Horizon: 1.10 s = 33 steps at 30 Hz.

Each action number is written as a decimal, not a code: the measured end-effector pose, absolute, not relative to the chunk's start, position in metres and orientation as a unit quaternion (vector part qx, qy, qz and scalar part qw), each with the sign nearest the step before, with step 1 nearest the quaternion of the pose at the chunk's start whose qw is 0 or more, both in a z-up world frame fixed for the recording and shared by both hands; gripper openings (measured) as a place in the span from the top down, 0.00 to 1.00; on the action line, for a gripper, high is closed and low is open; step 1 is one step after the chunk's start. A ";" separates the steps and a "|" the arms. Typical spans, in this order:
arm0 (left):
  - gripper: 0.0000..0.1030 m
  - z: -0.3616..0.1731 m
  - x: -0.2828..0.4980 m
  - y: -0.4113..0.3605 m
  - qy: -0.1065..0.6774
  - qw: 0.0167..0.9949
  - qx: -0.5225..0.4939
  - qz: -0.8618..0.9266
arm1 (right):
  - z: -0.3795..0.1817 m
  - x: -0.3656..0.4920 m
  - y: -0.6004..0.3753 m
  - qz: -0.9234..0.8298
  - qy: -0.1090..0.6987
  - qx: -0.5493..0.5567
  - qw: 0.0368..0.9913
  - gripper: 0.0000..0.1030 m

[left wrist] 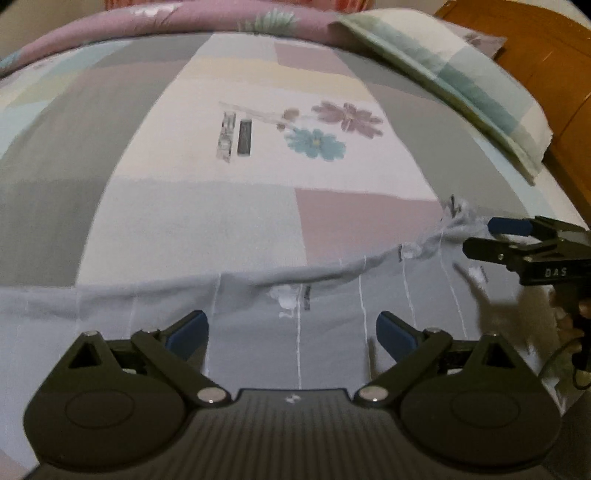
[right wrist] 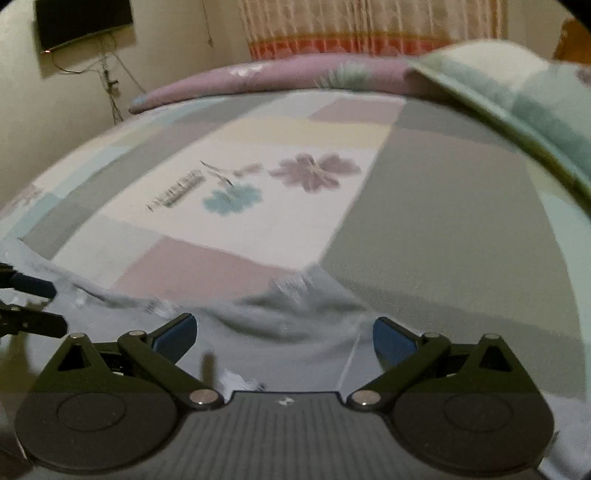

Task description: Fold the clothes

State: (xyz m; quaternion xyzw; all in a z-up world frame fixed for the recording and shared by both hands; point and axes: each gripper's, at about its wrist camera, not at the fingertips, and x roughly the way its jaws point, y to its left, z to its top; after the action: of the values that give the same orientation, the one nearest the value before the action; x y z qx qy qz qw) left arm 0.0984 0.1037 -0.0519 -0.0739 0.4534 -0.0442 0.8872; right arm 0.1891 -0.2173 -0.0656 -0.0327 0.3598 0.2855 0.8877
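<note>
Folding looks barely begun: the striped grey garment point(left wrist: 258, 332) lies rumpled, unfolded, below the bedsheet's flower print point(left wrist: 317, 142), under the left gripper point(left wrist: 291, 332) and right gripper point(right wrist: 284, 336), both spread wide and empty.

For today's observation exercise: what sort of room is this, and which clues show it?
Most likely a bedroom: a bed with a patchwork floral sheet, a pillow by a wooden headboard, and a curtain behind.

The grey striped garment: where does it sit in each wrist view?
Left wrist: the grey striped garment spans the lower half, under the open left tongs.
Right wrist: the garment lies bunched at bottom centre, between the open right tongs.
Shared landmark: the teal flower print on the bedsheet.
</note>
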 end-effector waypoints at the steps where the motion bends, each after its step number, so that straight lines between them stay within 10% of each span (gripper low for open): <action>1: 0.06 -0.050 0.097 0.106 0.450 0.889 -0.076 -0.044 | -0.062 0.188 -0.213 0.295 0.356 -0.034 0.886 0.00; 23: 0.06 -0.045 0.085 0.133 0.444 0.888 -0.111 -0.040 | -0.078 0.193 -0.137 0.306 0.387 -0.095 0.865 0.00; 33: 0.06 -0.028 0.073 0.100 0.438 0.894 -0.061 -0.079 | -0.047 0.140 -0.248 0.179 0.365 -0.064 0.912 0.00</action>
State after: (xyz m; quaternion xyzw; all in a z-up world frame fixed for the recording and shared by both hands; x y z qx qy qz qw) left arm 0.0731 0.1004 -0.0285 -0.0609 0.4377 -0.0788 0.8936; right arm 0.1396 -0.2483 -0.0470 -0.0640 0.3649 0.1786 0.9115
